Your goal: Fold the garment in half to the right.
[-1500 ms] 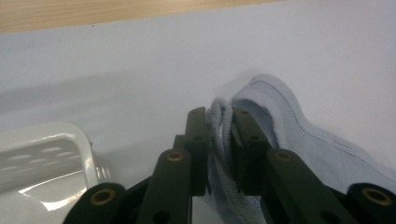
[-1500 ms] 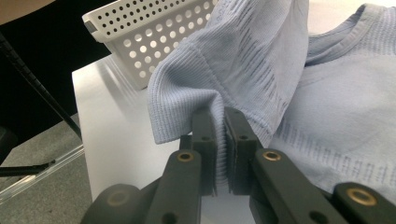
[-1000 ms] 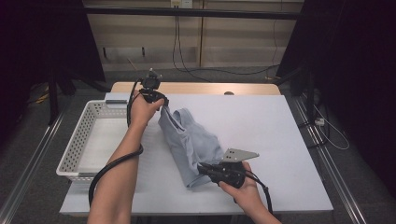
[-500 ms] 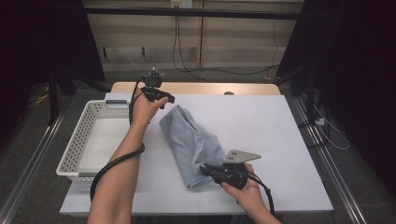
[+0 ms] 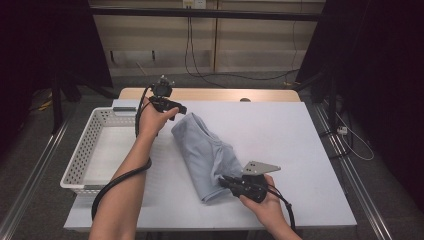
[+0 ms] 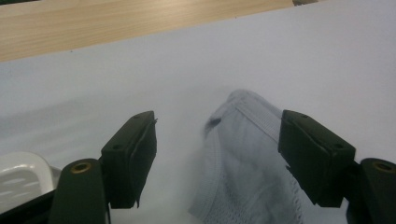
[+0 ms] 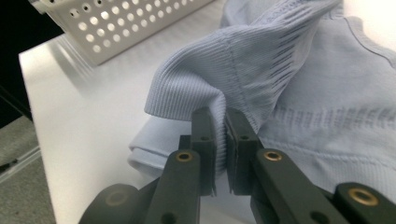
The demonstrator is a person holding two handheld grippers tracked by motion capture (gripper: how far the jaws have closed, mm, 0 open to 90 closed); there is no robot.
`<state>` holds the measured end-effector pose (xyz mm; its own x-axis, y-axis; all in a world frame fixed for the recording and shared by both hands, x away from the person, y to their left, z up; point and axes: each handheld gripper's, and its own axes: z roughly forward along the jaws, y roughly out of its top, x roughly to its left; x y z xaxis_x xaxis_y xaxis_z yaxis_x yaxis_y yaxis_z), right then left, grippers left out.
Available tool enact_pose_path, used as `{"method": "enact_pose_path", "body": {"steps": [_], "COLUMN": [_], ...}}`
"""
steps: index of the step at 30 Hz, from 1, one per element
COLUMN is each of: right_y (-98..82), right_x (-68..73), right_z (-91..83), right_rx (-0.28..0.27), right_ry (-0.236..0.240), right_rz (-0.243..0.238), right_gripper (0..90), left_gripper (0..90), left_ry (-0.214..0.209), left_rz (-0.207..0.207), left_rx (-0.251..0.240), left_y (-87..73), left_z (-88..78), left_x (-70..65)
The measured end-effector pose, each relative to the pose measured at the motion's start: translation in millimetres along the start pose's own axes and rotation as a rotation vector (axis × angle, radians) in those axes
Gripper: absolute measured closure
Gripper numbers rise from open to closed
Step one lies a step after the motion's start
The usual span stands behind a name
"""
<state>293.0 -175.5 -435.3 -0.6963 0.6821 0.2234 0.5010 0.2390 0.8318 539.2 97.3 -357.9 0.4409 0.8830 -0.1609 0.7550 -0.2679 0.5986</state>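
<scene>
My right gripper [image 5: 226, 182] is clenched on a ribbed fold of the light blue knit garment [image 5: 205, 150], the cloth pinched between its pads [image 7: 205, 135] at the end of the garment nearest me. My left gripper [image 5: 175, 107] has let go: its jaws have just been opening and now stand apart just above the garment's far end, the pads [image 6: 135, 154] touching nothing. The garment lies folded in a long strip on the white table [image 5: 280, 130], just beside the white perforated basket [image 5: 85, 150], which sits at the table's left edge.
</scene>
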Motion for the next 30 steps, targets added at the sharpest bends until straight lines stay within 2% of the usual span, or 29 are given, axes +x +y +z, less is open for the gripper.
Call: {"method": "enact_pose_path", "body": {"steps": [5, 10, 14, 20, 22, 24, 26, 30], "right_y": [-0.7, -3.2, -4.8, -4.9, -3.5, -2.7, -1.7, 2.0], "right_x": [0.0, 0.6, -4.4, -4.6, -5.8, -7.7, -9.5, -9.8], "right_z": [-1.3, -5.0, -11.2, -14.2, -16.5, -19.3, -21.1, -22.2], "right_rx": [0.006, 0.036, 0.008, -0.012, -0.01, -0.016, -0.024, -0.025], "right_ry": [-0.021, -0.047, -0.067, -0.097, -0.121, -0.142, -0.15, -0.159], "right_rz": [-0.022, -0.059, -0.032, -0.024, -0.038, -0.027, -0.012, -0.022], "right_gripper": [84.3, 84.2, 82.9, 77.9, 73.1, 67.0, 56.5, 38.1], "left_gripper": [27.5, 27.3, 26.9, 26.5, 26.2, 25.0, 24.6, 23.3], "left_ry": [-0.001, -0.007, -0.008, -0.008, -0.016, -0.013, -0.014, -0.016], "left_rz": [-0.007, 0.0, 0.007, 0.02, 0.026, 0.03, 0.028, 0.026], "left_rx": [0.001, 0.003, -0.001, -0.005, 0.002, 0.006, 0.003, 0.001], "left_y": [-6.2, -10.9, -12.5, -15.7, -16.9, -17.7, -18.2, -19.6], "left_z": [0.4, -1.4, -4.4, -7.9, -8.6, -9.4, -10.3, -12.0], "left_x": [-2.0, -5.0, -7.4, -12.4, -13.8, -14.3, -14.3, -14.2]}}
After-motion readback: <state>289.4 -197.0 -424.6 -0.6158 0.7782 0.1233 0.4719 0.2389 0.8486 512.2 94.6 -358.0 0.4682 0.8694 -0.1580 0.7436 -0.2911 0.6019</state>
